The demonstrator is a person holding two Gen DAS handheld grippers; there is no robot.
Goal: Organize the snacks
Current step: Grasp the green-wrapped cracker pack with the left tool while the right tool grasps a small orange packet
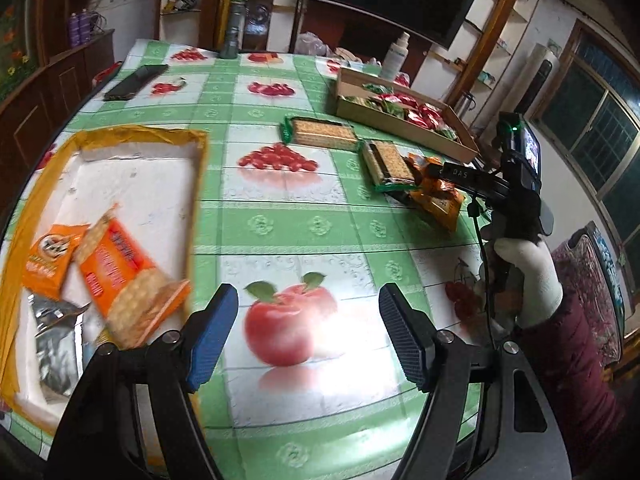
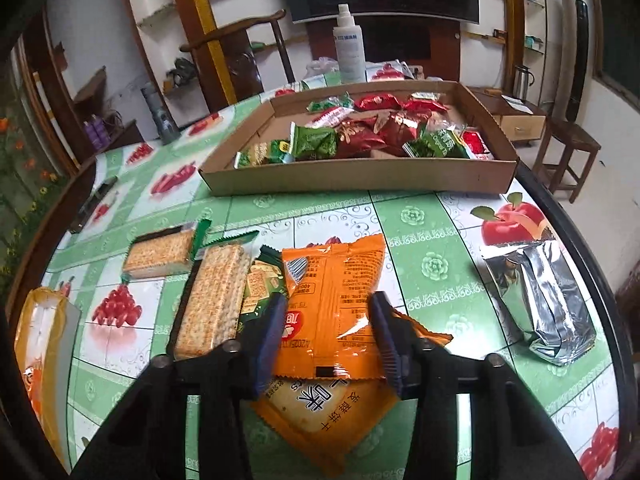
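My left gripper [image 1: 308,336] is open and empty above the fruit-print tablecloth, beside a white tray with yellow rim [image 1: 132,184] that holds orange cracker packs [image 1: 120,268] and a silver bag [image 1: 56,344]. My right gripper [image 2: 326,336] stands with its jaws either side of an orange snack pack [image 2: 336,300] that lies on other orange packs [image 2: 320,412]; whether the pads press it is unclear. Two green-wrapped cracker packs [image 2: 212,292] lie to its left. The right gripper also shows in the left wrist view [image 1: 440,184] over the orange packs.
A cardboard tray [image 2: 360,178] full of red and green snack bags stands at the back. A silver foil bag [image 2: 548,300] lies at the right near the table edge. A spray bottle [image 2: 350,46], a dark phone [image 1: 136,82] and a grey flashlight [image 1: 231,36] stand farther back.
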